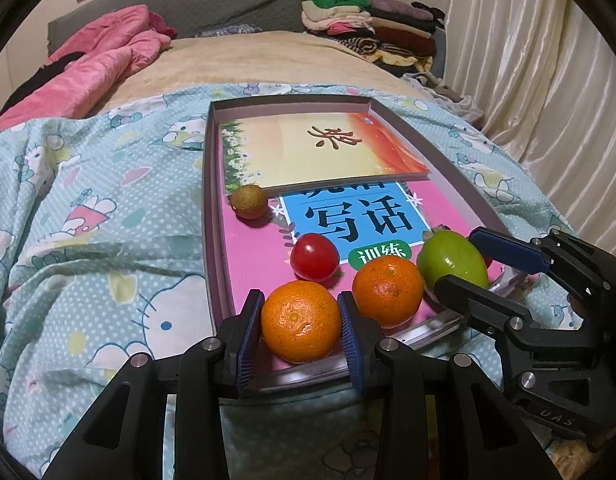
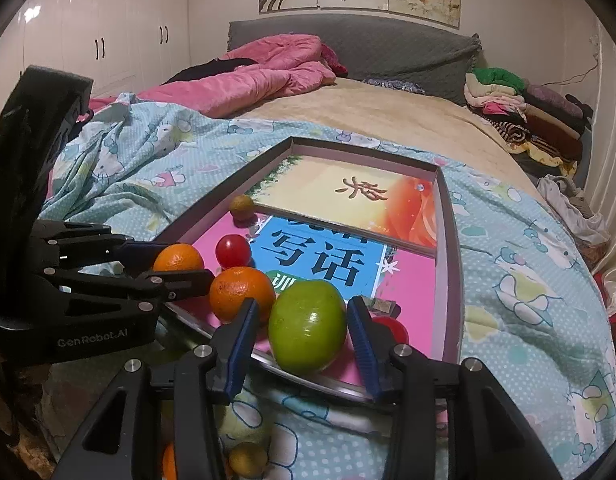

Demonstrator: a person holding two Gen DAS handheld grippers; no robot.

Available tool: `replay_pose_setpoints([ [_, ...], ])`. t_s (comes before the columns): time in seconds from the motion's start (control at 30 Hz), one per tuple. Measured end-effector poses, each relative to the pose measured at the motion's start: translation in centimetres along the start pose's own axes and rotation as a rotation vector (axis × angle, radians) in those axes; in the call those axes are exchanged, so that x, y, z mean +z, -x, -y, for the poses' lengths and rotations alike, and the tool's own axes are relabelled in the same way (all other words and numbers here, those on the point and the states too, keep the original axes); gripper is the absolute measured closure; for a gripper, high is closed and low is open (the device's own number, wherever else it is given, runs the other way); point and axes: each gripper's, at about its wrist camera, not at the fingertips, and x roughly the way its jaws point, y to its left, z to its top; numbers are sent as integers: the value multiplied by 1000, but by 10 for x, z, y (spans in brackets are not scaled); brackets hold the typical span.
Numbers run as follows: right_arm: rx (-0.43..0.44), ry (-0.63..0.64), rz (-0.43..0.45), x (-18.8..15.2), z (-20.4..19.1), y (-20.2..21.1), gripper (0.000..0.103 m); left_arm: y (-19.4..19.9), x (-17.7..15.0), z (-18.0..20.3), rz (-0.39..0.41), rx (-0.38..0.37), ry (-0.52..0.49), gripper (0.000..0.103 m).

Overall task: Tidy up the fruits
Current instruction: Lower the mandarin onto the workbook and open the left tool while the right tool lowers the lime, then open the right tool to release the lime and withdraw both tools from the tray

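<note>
Bedroom: bed with blue cartoon-print quilt [image 1: 108, 184], pink padded blanket [image 2: 260, 68] toward grey headboard [image 2: 387, 44], white wardrobes [image 2: 108, 32] behind. Shallow grey cardboard tray [image 1: 212, 216] on quilt, books inside. Left hand-held gripper [image 1: 302, 322] clamps round orange mandarin [image 1: 300, 320] at tray's near edge. Right hand-held gripper [image 2: 304, 334] brackets smooth green fruit [image 2: 308, 326] — pads apart, not pressing.

Bed [image 2: 387, 120], white wardrobes [image 2: 108, 28], cream curtains [image 1: 527, 60].
</note>
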Motion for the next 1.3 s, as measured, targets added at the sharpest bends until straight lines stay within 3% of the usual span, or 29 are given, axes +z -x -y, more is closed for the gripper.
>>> replay_pose_setpoints([
  [0.67, -8, -22, 16, -2, 6, 8, 50, 7, 1, -1, 3, -38, 32, 55],
  [0.8, -7, -28, 19, -2, 7, 10, 47, 11, 1, -3, 15, -35, 36, 43],
  [1.17, -7, -40, 55, 0, 8, 19, 38, 24, 4, -12, 53, -62, 87, 37],
  [1.23, -8, -42, 64, 1, 9, 22, 35, 27, 4, -12, 65, -65, 88, 29],
  [1.3, -10, -45, 76, 1, 9, 24, 32, 29, 4, -11, 76, -60, 85, 28],
])
